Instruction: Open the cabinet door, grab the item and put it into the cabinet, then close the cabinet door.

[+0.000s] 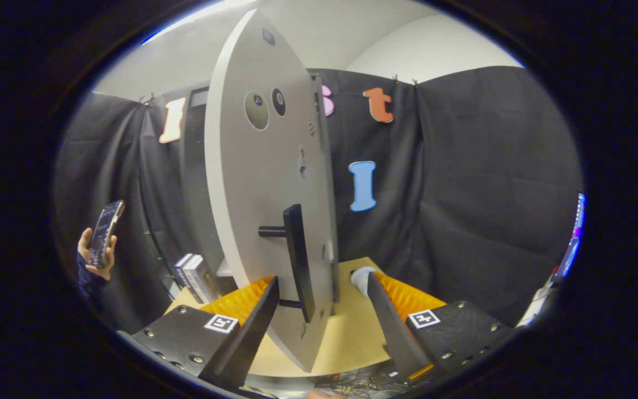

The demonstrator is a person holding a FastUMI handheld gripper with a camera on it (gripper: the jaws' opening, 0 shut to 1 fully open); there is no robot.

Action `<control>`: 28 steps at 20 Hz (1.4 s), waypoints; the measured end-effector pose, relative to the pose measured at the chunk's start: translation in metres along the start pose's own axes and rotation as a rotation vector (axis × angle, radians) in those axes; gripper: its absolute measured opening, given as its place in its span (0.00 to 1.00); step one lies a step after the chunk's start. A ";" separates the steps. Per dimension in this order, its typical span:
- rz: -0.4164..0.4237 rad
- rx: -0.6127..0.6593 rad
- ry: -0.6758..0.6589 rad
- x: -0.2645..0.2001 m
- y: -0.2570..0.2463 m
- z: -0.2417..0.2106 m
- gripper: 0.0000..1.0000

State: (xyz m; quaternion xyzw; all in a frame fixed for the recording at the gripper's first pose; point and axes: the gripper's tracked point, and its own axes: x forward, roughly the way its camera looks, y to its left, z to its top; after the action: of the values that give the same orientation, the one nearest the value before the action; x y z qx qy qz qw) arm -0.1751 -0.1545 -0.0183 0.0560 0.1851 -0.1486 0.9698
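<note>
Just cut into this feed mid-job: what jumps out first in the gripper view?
The grey cabinet door dominates, swung out edge-on between the open gripper fingers, its dark bar handle just ahead of them. To the left of the door a hand holds up a phone, with a small box standing beside the cabinet base. A white item sits on the wooden tabletop by the other finger.

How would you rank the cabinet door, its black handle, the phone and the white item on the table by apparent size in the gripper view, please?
1. Cabinet door, close between the open fingers.
2. Black handle.
3. Phone, held in a hand.
4. White item, partly hidden behind a finger, so its rank is unsure.
</note>
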 end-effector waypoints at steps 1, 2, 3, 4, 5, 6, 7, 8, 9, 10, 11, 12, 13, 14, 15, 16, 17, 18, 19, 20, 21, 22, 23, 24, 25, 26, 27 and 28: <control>0.037 -0.003 0.002 0.007 0.013 -0.002 0.96; 0.072 -0.009 0.003 0.014 0.026 -0.002 0.96; 0.104 -0.017 0.004 0.023 0.038 -0.003 0.96; 0.126 -0.024 0.008 0.032 0.046 -0.004 0.96; 0.155 -0.029 0.014 0.041 0.055 -0.003 0.96; 0.187 -0.031 0.020 0.049 0.064 -0.002 0.96; 0.212 -0.035 0.024 0.058 0.076 -0.004 0.96; 0.232 -0.046 0.028 0.066 0.086 -0.006 0.97; 0.259 -0.047 0.032 0.072 0.096 -0.006 0.98; 0.291 -0.048 0.038 0.079 0.108 -0.008 0.99; 0.314 -0.049 0.039 0.087 0.117 -0.008 0.99; 0.337 -0.053 0.040 0.096 0.126 -0.007 1.00; 0.359 -0.054 0.043 0.103 0.129 -0.006 1.00; 0.378 -0.053 0.045 0.108 0.133 -0.005 1.00; 0.395 -0.048 0.048 0.114 0.140 -0.004 1.00; 0.411 -0.043 0.051 0.122 0.143 -0.003 1.00; 0.425 -0.039 0.053 0.132 0.146 -0.002 1.00; 0.438 -0.036 0.054 0.137 0.148 -0.001 1.00; 0.447 -0.033 0.054 0.142 0.150 0.000 1.00; 0.455 -0.031 0.053 0.145 0.153 0.001 1.00; 0.462 -0.032 0.054 0.149 0.156 0.000 1.00; 0.466 -0.036 0.050 0.155 0.162 -0.001 1.00; 0.469 -0.043 0.044 0.160 0.168 0.000 1.00; 0.471 -0.050 0.036 0.163 0.179 0.001 1.00; 0.470 -0.056 0.029 0.165 0.188 0.002 1.00; 0.467 -0.064 0.018 0.168 0.196 0.002 1.00; 0.463 -0.070 0.009 0.172 0.202 0.001 1.00; 0.461 -0.075 0.003 0.178 0.207 0.002 1.00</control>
State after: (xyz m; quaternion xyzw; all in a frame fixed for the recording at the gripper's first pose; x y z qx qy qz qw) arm 0.0472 -0.0061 -0.0719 0.0611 0.1742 0.0840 0.9792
